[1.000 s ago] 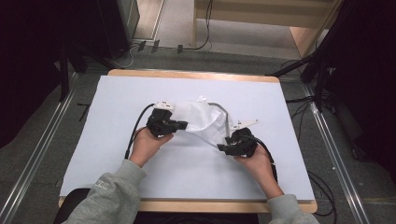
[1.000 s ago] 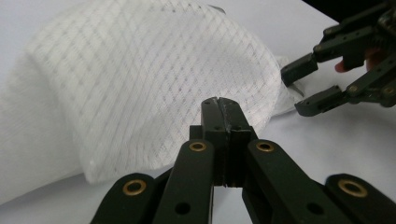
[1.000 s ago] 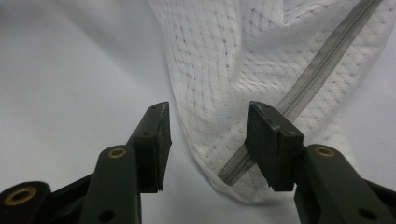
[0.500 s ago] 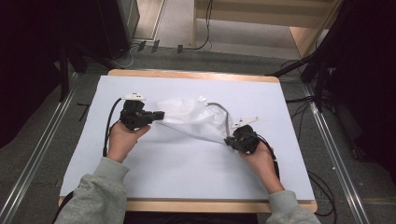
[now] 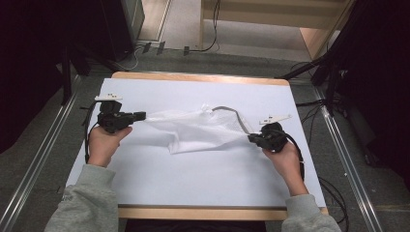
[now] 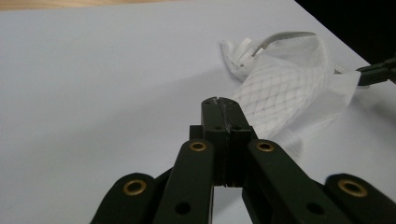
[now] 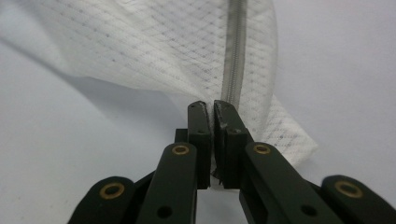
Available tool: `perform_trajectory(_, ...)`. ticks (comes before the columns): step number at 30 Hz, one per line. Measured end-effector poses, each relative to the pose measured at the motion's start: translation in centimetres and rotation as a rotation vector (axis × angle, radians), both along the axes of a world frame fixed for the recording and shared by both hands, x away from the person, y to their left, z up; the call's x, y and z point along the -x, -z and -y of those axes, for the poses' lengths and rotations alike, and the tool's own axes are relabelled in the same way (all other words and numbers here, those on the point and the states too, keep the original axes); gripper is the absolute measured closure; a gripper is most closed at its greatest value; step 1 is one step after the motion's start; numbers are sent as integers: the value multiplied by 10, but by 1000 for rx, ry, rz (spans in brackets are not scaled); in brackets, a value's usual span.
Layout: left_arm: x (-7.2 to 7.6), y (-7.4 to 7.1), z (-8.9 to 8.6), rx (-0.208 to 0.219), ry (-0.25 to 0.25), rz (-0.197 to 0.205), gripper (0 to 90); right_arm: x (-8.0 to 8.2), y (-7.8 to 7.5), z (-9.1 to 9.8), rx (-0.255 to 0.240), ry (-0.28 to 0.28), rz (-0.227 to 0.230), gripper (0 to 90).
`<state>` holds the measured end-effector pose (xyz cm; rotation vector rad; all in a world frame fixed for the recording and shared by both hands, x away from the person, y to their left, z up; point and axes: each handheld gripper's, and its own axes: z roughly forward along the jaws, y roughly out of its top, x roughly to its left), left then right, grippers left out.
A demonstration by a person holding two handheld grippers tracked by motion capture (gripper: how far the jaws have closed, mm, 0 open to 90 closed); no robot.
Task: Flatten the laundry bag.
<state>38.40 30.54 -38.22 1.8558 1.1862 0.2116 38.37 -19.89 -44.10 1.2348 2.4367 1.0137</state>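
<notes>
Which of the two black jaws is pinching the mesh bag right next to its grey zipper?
The right gripper: its shut jaws clamp the white mesh bag beside the zipper. The left gripper holds the opposite, plain mesh end.

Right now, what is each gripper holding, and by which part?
Both hold the white mesh zippered bag: left gripper shut on its left corner, right gripper shut on its right edge beside the grey zipper.

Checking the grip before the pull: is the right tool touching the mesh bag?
Touching. The right gripper view shows the right tool shut on the mesh bag.
</notes>
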Motion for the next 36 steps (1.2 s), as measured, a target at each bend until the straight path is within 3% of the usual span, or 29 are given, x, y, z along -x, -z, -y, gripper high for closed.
perform_trajectory(5, -1, 8, -12, 9, -3, -49, 900, -5, 1, 5, -13, 8, -5, 876)
perform_trajectory(6, -1, 11, -15, -19, -27, -63, 900, -6, 1, 3, -12, 11, -11, 876)
perform_trajectory(7, -1, 13, -18, -20, -35, -65, 900, -6, 1, 3, -13, 11, -20, 876)
perform_trajectory(10, 0, 16, -27, 39, -44, -61, 900, -7, 3, 1, -20, 1, -34, 876)
perform_trajectory(11, 0, 16, -26, 42, -44, -62, 900, -7, 3, -1, -23, -2, -39, 876)
perform_trajectory(15, 4, 15, -23, 52, -29, -52, 880, -8, 5, -9, -53, -27, -75, 878)
perform_trajectory(17, 6, 15, -18, 60, -11, -51, 822, -5, 7, -17, -35, -56, -79, 877)
perform_trajectory(23, 22, 20, 1, 21, 51, -57, 708, 1, 7, -38, -87, -153, -103, 842)
perform_trajectory(26, 30, 22, 6, -3, 58, -68, 655, 5, 4, -46, -77, -192, -70, 755)
perform_trajectory(30, 40, 27, 11, -9, 63, -77, 583, 4, -7, -42, -86, -162, 3, 691)
perform_trajectory(33, 44, 32, 14, -17, 61, -83, 550, -2, -8, -37, -84, -117, 22, 669)
perform_trajectory(36, 46, 42, 18, 1, 57, -127, 519, -15, -4, -33, -77, -66, 17, 622)
